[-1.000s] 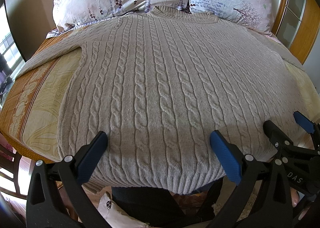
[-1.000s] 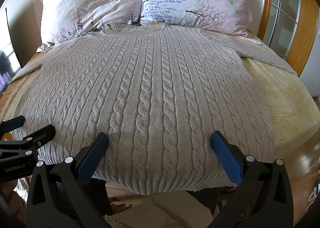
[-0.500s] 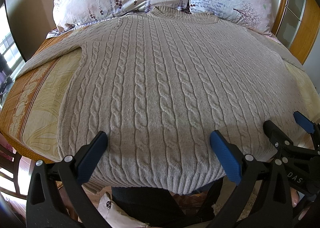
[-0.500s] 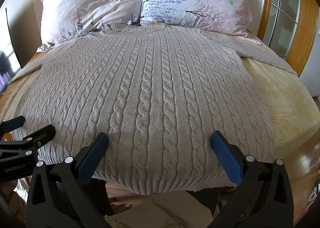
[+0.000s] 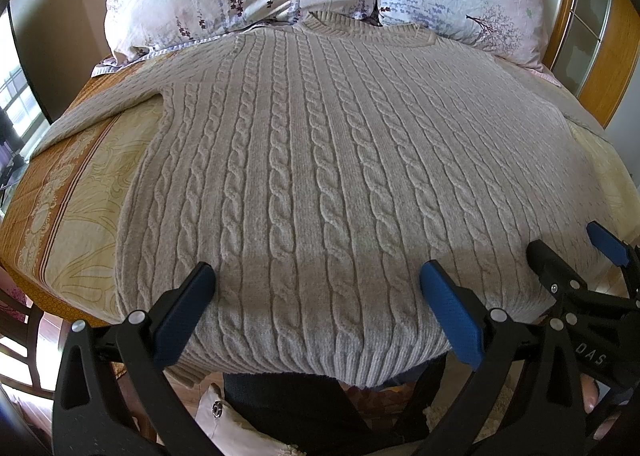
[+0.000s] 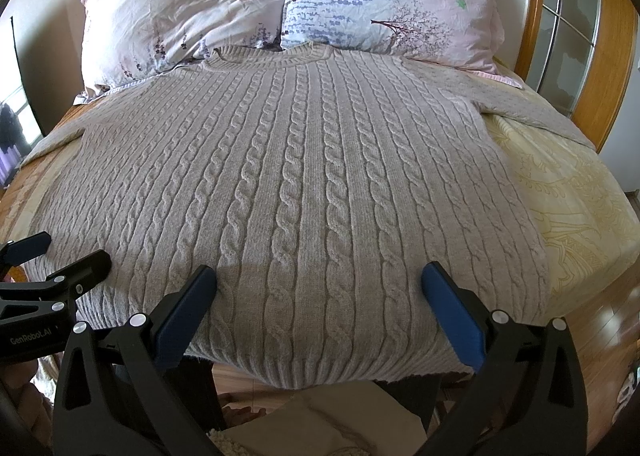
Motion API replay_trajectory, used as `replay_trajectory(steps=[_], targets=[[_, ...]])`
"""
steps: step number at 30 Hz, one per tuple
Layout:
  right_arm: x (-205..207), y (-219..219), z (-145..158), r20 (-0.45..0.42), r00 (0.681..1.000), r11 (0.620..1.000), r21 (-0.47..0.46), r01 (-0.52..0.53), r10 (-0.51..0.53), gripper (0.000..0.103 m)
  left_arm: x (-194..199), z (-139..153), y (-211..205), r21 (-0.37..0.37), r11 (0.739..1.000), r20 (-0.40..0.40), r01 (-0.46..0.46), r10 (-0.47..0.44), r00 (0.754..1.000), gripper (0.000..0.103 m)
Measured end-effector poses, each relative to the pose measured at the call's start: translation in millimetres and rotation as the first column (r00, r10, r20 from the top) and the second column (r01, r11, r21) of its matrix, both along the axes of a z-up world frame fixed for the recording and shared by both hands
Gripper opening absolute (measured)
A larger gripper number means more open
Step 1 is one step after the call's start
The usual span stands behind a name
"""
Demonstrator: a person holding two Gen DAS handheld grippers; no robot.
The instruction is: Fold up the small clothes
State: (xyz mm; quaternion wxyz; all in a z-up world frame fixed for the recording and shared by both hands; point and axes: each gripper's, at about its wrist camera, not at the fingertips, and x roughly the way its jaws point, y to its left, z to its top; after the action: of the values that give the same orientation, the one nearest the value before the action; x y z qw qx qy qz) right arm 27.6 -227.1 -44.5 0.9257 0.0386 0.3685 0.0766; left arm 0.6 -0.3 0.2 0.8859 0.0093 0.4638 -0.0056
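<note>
Two blue-padded fingers of my left gripper stand apart over the hem of the beige cable-knit sweater, spread mid-frame. In the right view, my right gripper gapes likewise, holding nothing.

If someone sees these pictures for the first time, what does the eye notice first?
A large beige cable-knit sweater lies spread flat, covering most of the bed. Behind its collar lean two floral pillows. In the foreground, the open left claw and open right claw hover above the hem, holding nothing.
</note>
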Motion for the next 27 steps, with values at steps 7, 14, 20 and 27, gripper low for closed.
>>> replay_trajectory(steps=[7,14,20,27], targets=[[1,0,-4,0.02,0.999,1.0,-0.007,-0.029,0.029,0.102,4,1,-1,0.004,1.0,-0.012,0.005,-0.005,1.0,0.101],[5,-9,-6,0.126,0.985,0.992,0.037,-0.124,0.118,0.102,7,1,0,0.006,1.0,-0.018,0.012,-0.012,1.0,0.101],[25,-40,8,0.12,0.989,0.984,0.145,-0.107,0.09,0.102,13,3,-2,0.028,0.999,-0.007,0.035,-0.034,0.999,0.101],[85,-156,32,0.041,0.983,0.914,0.376,0.152,-0.18,0.085,29,21,10,-0.072,0.994,0.145,0.079,-0.068,0.987,0.101]])
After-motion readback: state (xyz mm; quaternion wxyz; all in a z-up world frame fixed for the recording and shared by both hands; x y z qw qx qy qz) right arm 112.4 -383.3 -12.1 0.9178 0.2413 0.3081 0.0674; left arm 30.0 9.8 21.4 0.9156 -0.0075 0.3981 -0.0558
